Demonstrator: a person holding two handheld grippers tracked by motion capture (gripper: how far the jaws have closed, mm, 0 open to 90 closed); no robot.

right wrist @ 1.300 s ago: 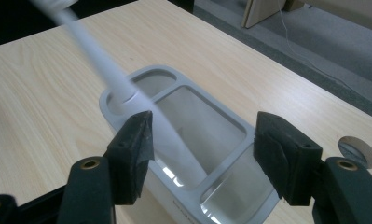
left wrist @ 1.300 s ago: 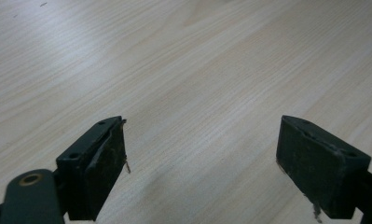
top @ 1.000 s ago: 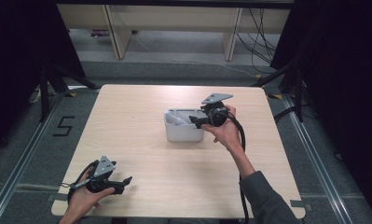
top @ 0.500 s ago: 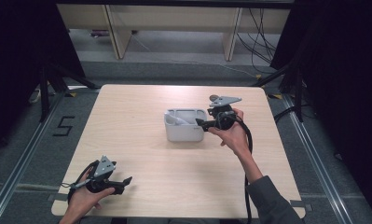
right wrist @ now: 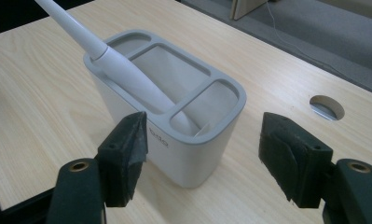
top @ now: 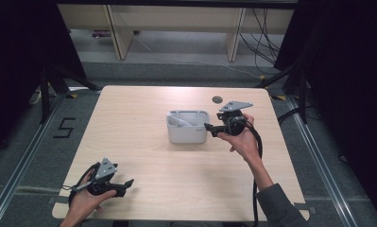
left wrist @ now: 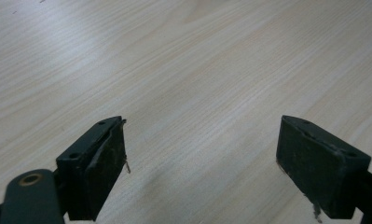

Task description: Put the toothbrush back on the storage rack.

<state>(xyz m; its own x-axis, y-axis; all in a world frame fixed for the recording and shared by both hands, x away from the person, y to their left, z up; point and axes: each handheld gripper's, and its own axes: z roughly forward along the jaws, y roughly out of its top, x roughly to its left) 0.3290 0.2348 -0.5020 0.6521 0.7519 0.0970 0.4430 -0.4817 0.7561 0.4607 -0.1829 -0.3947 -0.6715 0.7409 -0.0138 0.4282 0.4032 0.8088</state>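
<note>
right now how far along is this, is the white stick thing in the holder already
Done: the white handle already stands tilted in the grey holder, leaning on its rim. In hand: the right gripper sits just beside the holder, its jaws having just been opening, with nothing pressed between them. The left gripper rests open over bare table. What looks left is pulling the right gripper clear.

You worked on a table (top: 143, 118) of pale wood-grain laminate, smooth with a soft sheen. The holder (right wrist: 174, 140) looked like matt white plastic with a grey rim, and the toothbrush (right wrist: 123, 70) lying across it was smooth white plastic, faintly glossy. The pads (right wrist: 127, 154) on your right gripper (right wrist: 204, 161) were black, dull and rubbery, scuffed at the edges; those on your left gripper (left wrist: 200, 163) were frayed too.
</note>
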